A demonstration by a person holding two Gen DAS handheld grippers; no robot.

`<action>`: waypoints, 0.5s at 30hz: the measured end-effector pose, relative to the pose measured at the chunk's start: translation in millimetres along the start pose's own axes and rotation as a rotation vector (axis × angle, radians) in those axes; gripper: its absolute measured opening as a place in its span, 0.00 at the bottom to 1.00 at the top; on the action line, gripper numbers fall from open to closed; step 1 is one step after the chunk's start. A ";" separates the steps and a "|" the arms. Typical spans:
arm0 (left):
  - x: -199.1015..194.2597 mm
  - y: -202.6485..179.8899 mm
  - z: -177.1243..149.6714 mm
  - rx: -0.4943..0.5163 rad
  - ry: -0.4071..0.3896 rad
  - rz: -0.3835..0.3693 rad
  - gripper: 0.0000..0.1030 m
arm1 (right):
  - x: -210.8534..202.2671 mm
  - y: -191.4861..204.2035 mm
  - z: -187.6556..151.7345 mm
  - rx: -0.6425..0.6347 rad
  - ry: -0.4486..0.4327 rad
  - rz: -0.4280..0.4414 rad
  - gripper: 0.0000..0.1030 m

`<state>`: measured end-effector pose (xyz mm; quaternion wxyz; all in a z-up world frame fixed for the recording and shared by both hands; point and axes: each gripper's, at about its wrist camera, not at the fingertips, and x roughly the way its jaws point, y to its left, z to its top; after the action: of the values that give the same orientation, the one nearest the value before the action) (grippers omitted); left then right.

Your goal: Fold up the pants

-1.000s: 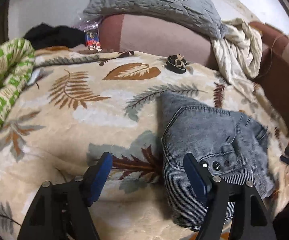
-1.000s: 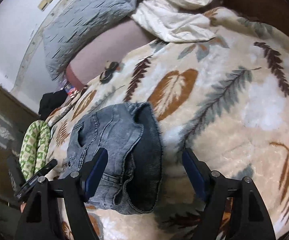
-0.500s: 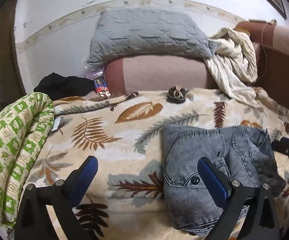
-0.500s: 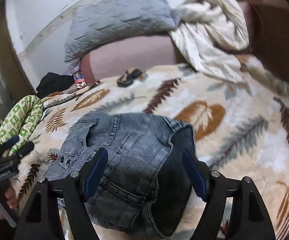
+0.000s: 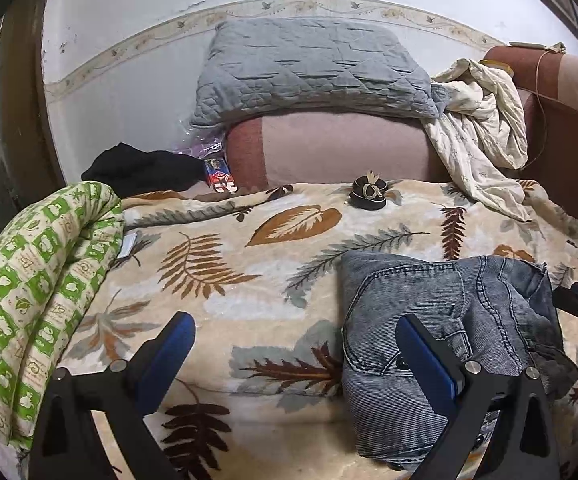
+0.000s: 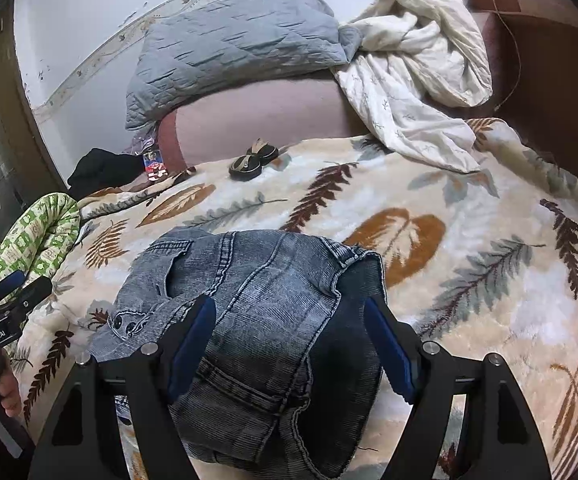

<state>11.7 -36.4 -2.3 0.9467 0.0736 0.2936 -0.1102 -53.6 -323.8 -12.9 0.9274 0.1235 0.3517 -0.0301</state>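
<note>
The grey denim pants [image 5: 441, 320] lie folded in a compact bundle on the leaf-print blanket [image 5: 249, 272], waistband and pocket uppermost; they also fill the lower middle of the right wrist view [image 6: 249, 300]. My left gripper [image 5: 293, 344] is open and empty, above the blanket just left of the bundle, its right finger over the pants' edge. My right gripper [image 6: 289, 336] is open and empty, raised over the bundle's near end. The left gripper shows at the left edge of the right wrist view [image 6: 5, 312].
A green-and-white rolled quilt [image 5: 37, 280] lies at the left. A grey pillow [image 5: 309, 68] and a cream sheet [image 5: 481, 128] rest on the brown sofa back. A small black object [image 5: 369, 196] and a black cloth [image 5: 141, 168] sit beyond the blanket.
Both grippers have drawn back and tilted up from the pants, so more of the wall and pillow shows. The bundle has stayed in place.
</note>
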 end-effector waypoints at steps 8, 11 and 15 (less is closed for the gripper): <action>3.1 -2.4 -1.4 0.012 0.008 0.009 0.99 | 2.4 1.9 -0.6 -0.008 0.011 0.005 0.75; 4.3 -3.3 -2.5 0.014 0.013 0.010 0.99 | 2.6 1.9 -0.4 -0.011 0.013 0.009 0.75; 5.5 -4.1 -3.5 0.020 0.017 0.013 0.99 | 2.8 2.4 -0.5 -0.011 0.014 0.010 0.75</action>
<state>13.2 -40.6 -8.6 0.9442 0.0857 0.2999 -0.1062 -51.5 -321.2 -14.7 0.9258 0.1202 0.3576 -0.0226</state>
